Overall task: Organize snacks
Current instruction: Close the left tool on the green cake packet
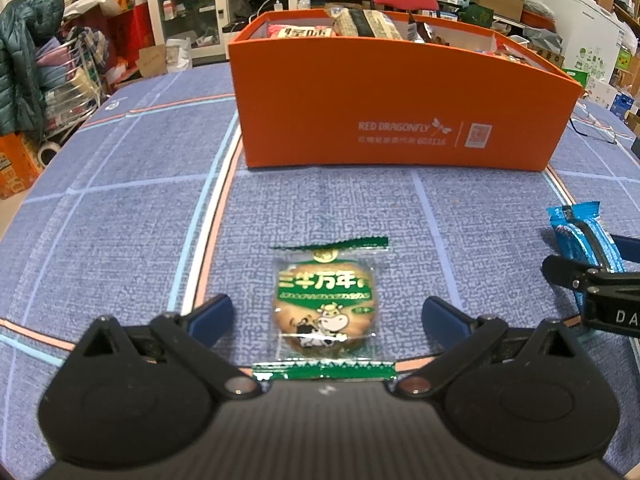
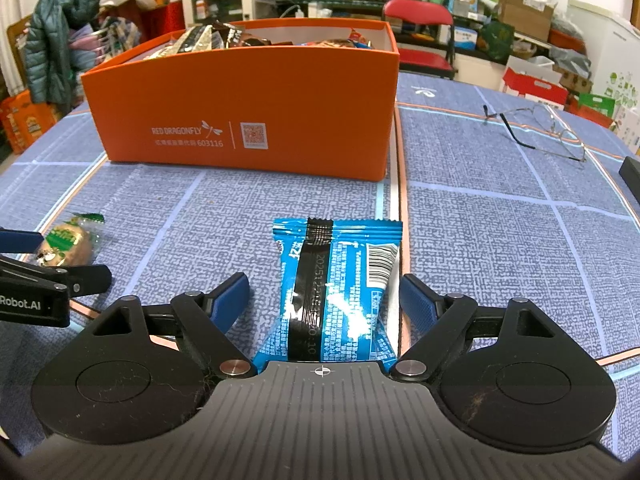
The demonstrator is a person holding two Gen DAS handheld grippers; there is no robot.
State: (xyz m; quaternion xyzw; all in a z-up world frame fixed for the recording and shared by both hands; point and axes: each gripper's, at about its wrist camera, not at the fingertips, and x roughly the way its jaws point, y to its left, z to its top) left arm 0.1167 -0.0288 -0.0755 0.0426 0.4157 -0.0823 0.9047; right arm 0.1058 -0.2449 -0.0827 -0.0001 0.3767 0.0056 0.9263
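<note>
Left gripper (image 1: pixel 326 316): spread wide, holding nothing, straddling the green cookie packet (image 1: pixel 326 308) flat on the blue tablecloth (image 1: pixel 120 220).
Closing there: squeeze across the round cookie, not the crimped ends.
Right gripper (image 2: pixel 324 300): equally wide, empty, flanking the blue snack packet (image 2: pixel 340 288).
Closing there: grip mid-body, gently.
Orange box (image 2: pixel 256 120): beyond both, partly filled; lift clear of its front wall.

green cookie packet (image 1: pixel 326 308): flat on cloth, 6 o'clock of orange box (image 1: pixel 400 108)
blue snack packet (image 2: pixel 336 292): seam up, lying flat, 3 o'clock of cookie
</note>
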